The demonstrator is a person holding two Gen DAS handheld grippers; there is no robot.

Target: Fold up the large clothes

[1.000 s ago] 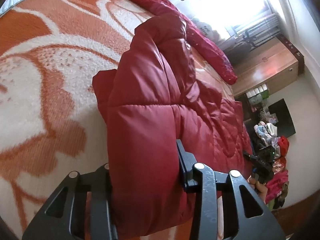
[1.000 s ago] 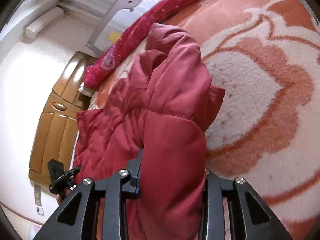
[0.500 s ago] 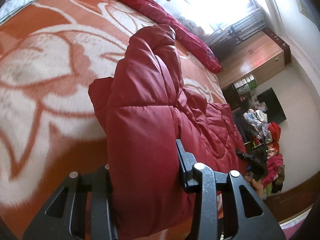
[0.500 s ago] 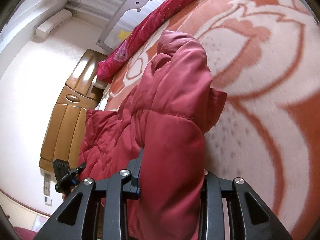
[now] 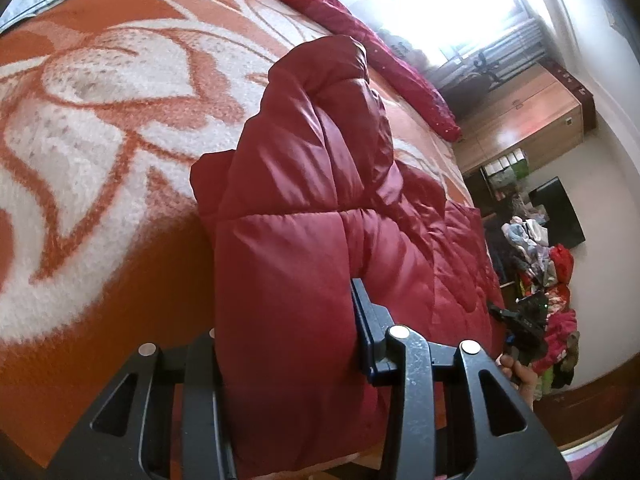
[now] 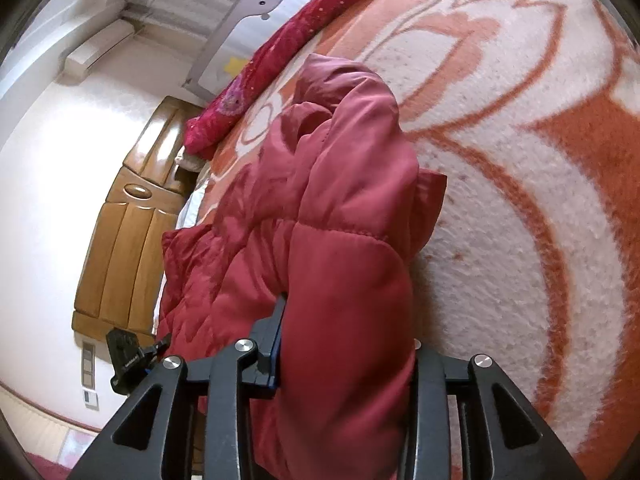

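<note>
Both our left claw point(image 5: 286, 344) and right claw point(image 6: 346, 350) pinch the red padded jacket point(image 5: 304, 208), probably lifting one edge to fold it across the bed point(image 5: 100, 92).

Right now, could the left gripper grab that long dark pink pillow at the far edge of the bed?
Probably not: the left gripper is shut on the red puffy jacket, and the pillow lies far across the blanket.

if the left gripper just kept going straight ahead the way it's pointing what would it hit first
The left gripper is already shut on the red puffer jacket, so its bunched, padded bulk lies directly ahead. Beyond that is probably the orange and white blanket, though depth is hard to judge through the fisheye.
</note>
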